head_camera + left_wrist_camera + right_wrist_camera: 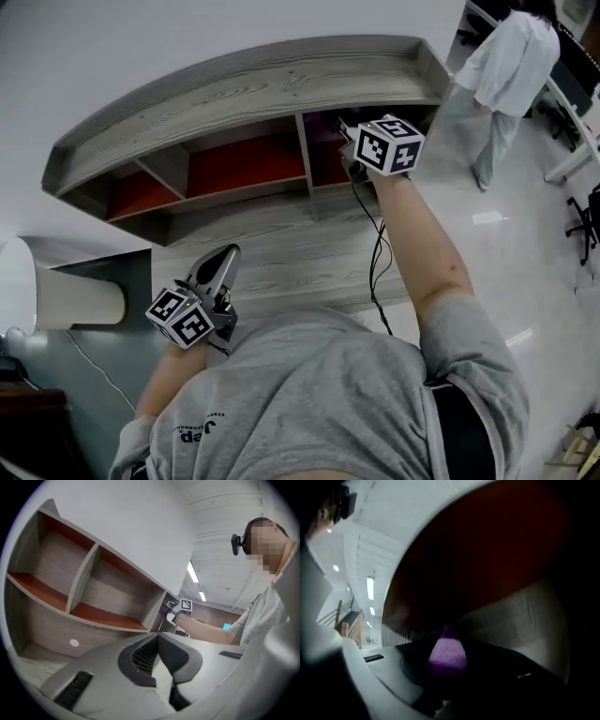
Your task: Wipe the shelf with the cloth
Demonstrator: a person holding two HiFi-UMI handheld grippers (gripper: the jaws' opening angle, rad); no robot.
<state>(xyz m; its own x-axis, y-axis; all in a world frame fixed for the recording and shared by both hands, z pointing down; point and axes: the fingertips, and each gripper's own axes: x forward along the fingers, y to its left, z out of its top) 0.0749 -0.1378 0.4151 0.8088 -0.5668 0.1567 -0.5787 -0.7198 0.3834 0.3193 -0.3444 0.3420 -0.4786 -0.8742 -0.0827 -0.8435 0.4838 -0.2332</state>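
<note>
The person's grey shirt (328,403) fills the bottom of the head view, and both bare forearms reach away from it. The left gripper (223,258) hangs just in front of the chest, over the wood-grain desk top (281,253). Its jaws are pressed together with nothing between them, as the left gripper view (158,638) shows.

The right gripper (345,131) is stretched well ahead of the left one, with its tips inside the shelf (281,80). It is clamped on the purple cloth (447,652). The cloth sits between the jaw tips and pokes out just past them. A black cable (375,253) trails back from this gripper along the arm.

The shelf has three open compartments with orange-red inner faces. The cloth and the right gripper's tips are in the one at the right end (323,150). From the left gripper, the cloth (165,609) shows as a small purple patch at that opening.

The exposed tuft narrows towards its far end. Its long axis runs along the jaws and points into the compartment. The view is too dark to tell whether it touches the wood.
</note>
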